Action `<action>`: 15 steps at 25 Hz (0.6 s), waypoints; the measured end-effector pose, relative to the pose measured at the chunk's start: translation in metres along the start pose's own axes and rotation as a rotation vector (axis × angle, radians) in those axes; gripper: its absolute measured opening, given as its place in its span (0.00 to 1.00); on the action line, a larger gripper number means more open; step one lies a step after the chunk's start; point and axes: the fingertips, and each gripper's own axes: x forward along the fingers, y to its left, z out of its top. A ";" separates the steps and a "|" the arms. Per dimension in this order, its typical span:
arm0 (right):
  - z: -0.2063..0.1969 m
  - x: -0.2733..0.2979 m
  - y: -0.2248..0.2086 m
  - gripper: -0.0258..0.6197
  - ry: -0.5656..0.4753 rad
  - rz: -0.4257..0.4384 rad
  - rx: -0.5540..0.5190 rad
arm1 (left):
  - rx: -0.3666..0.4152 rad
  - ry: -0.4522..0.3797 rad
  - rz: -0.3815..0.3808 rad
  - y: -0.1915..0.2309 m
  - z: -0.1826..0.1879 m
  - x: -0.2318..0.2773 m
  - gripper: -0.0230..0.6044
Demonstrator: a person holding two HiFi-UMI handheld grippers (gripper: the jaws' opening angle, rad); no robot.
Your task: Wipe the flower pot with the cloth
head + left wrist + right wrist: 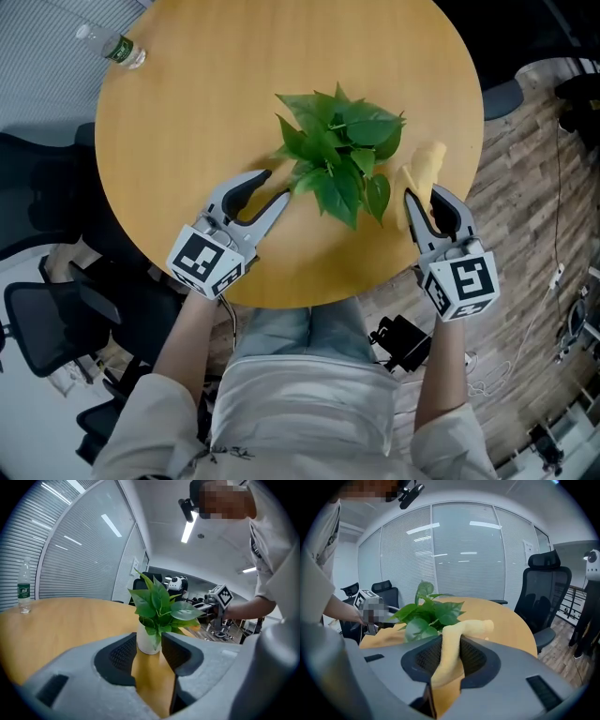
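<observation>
A water bottle (114, 47) stands upright at the far left rim of the round wooden table (216, 84), well apart from everything else. The broad stretch of tabletop between it and the plant is bare.

The left gripper (272, 186) reaches in over the near edge, slanting toward the plant. Its jaws are parted and grip nothing. In the left gripper view the flower pot (148, 641) shows in the gap just ahead of the tips, with the pads not pressing on it.

The pot is white and stands upright, its long axis vertical and its mouth up, in the near right part of the table. It holds a leafy green plant (337, 155) that spreads wide enough to hide the pot from the head view. No soil can be made out.

Just right of the leaves is the yellow cloth (424, 169), rolled into a long strip. Its lower part is pinched between the jaws of the right gripper (424, 202) — clenched on it. The strip rises out of the jaws, pointing away from the person, and in the right gripper view its free end bends over toward the right. Whether it touches the leaves I cannot tell.

The right gripper hangs at the table's near right rim, with wooden floor (525, 187) beyond the edge.
</observation>
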 end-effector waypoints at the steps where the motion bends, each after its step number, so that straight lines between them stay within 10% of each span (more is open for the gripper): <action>1: -0.003 0.004 -0.002 0.18 0.006 -0.001 -0.008 | 0.003 -0.003 -0.018 0.000 -0.003 0.002 0.31; 15: -0.017 0.060 -0.005 0.18 0.041 0.073 -0.170 | 0.156 0.048 -0.239 -0.020 -0.017 0.071 0.61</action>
